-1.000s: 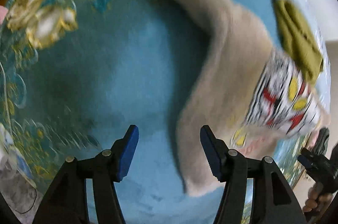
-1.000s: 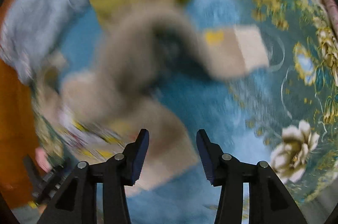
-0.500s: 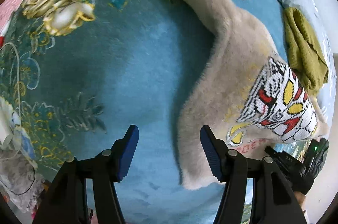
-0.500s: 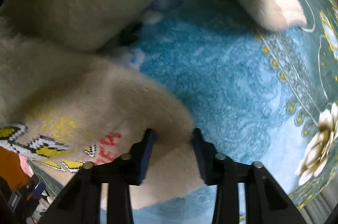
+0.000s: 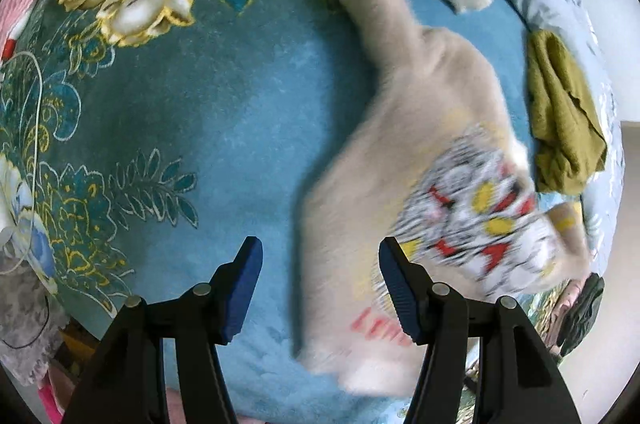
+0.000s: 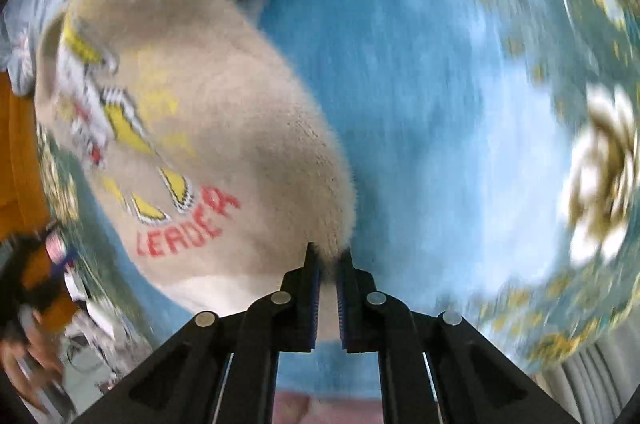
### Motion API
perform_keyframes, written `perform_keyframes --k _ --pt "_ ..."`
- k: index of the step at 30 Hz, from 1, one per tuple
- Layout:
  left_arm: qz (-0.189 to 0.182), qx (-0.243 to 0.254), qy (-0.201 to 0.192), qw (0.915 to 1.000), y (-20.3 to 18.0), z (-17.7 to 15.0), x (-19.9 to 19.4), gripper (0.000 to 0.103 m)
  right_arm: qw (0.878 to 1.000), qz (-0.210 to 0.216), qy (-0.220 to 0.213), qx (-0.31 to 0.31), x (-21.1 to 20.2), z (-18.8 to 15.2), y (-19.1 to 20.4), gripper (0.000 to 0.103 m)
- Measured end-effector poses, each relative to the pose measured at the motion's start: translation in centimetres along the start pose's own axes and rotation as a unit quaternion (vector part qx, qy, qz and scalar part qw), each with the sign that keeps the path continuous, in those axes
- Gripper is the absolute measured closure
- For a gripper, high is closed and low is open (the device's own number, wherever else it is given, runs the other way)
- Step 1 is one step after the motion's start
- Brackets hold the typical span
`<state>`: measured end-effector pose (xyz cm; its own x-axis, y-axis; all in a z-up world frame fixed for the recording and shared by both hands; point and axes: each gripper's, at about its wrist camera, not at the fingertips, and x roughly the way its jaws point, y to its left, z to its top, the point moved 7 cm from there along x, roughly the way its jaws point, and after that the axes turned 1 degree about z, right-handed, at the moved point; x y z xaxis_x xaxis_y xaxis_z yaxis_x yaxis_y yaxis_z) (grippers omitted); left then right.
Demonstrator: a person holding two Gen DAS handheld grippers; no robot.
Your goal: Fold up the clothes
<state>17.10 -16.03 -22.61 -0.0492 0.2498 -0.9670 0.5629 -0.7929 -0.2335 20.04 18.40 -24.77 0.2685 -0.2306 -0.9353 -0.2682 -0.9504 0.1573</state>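
The beige fuzzy sweater (image 5: 432, 127) lies spread but crooked on a blue floral blanket (image 5: 224, 127), one sleeve bent back at the far end and its printed front with red lettering facing up. The right gripper (image 6: 327, 264) has its jaws clenched on a corner of the sweater's hem, pinching a thin tuft of the pile; gripping at a corner gives control of the whole edge, so the cloth can be drawn straight or carried over into a fold. Blur in the right wrist view suggests this hand is moving. The left gripper (image 5: 320, 288) hovers over the blanket just beside the sweater's near edge, jaws released and holding nothing, likely placed to catch the other hem corner. An olive garment (image 5: 564, 119) sits bunched beyond the sweater, apart from it, and does not look neatly folded
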Motion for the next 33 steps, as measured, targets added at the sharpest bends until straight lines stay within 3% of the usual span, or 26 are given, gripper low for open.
perform_keyframes --k 3,6,8,10,13,17,19,27,33 --pt "0.001 0.016 -0.01 0.9998 -0.7 -0.4 -1.0 0.041 1.0 0.003 0.018 -0.001 0.7 -2.7 -0.2 0.095" --pt "-0.002 0.029 -0.028 0.9992 -0.6 0.1 -2.7 0.041 0.999 0.03 -0.009 0.005 -1.2 -2.1 -0.1 0.09" --pt "-0.002 0.043 -0.044 0.9981 -0.4 0.9 -4.2 0.041 0.997 0.048 -0.059 0.021 -3.7 -0.5 0.0 0.078" --pt "-0.001 0.051 -0.062 0.9967 -0.3 2.0 -5.9 0.041 0.99 0.075 -0.109 0.052 -6.2 1.6 -0.6 0.055" --pt "0.0 0.055 -0.088 0.9946 -0.5 2.8 -8.6 0.041 0.964 0.138 -0.172 0.146 -9.5 5.6 -4.0 0.048" --pt "0.003 0.042 -0.114 0.9926 0.1 2.8 -11.1 0.041 0.903 0.222 -0.215 0.298 -10.2 9.5 -8.1 0.047" --pt "0.004 0.03 -0.124 0.9919 0.4 2.9 -12.0 0.041 0.891 0.226 -0.215 0.33 -9.7 11.2 -9.7 0.047" --pt "0.02 -0.015 -0.14 0.9899 1.3 3.5 -14.2 0.041 0.901 0.168 -0.196 0.35 -8.8 18.1 -14.7 0.047" --pt "0.042 -0.035 -0.143 0.9882 2.3 3.4 -14.7 0.041 0.915 0.14 -0.175 0.336 -6.7 20.8 -14.7 0.046"
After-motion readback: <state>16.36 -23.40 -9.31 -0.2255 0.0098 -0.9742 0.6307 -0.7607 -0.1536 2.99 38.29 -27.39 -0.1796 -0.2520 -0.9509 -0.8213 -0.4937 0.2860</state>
